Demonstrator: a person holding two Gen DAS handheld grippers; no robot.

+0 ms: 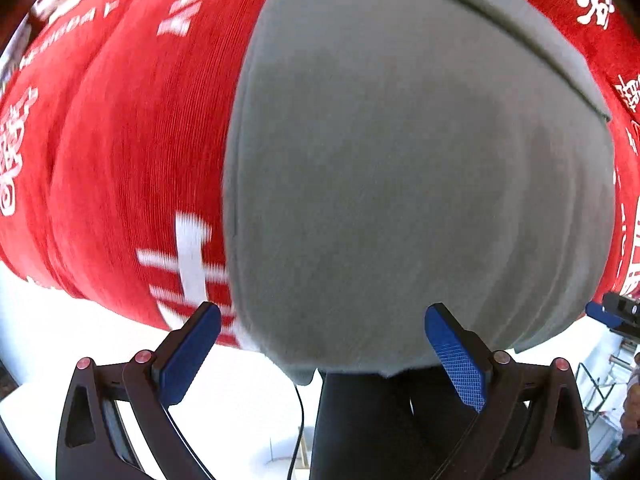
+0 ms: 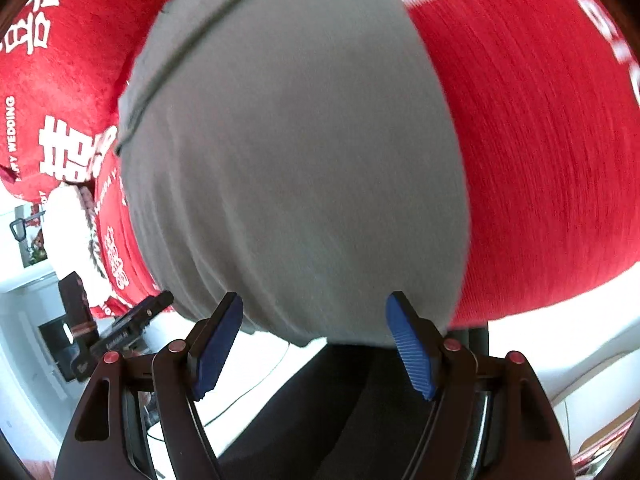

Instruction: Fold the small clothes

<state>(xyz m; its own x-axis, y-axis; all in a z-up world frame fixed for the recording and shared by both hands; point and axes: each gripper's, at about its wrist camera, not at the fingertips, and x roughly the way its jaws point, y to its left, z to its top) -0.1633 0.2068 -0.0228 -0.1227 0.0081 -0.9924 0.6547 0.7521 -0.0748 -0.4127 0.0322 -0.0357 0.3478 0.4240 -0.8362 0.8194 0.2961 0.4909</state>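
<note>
A grey garment (image 1: 400, 168) lies flat on a red cloth with white lettering (image 1: 120, 140), its near edge hanging at the table's front. My left gripper (image 1: 324, 320) is open, its blue pads either side of the garment's near edge, holding nothing. In the right wrist view the same grey garment (image 2: 296, 160) fills the middle, a seam running across its far left part. My right gripper (image 2: 314, 312) is open at the garment's near edge, empty. The other gripper's blue tip (image 1: 612, 314) shows at the right edge of the left wrist view.
The red cloth (image 2: 540, 160) covers the table on all sides of the garment. A person's dark trousers (image 2: 320, 412) stand below the table edge. A white knitted item (image 2: 72, 232) lies at the left. The other gripper's black body (image 2: 120, 336) is at lower left.
</note>
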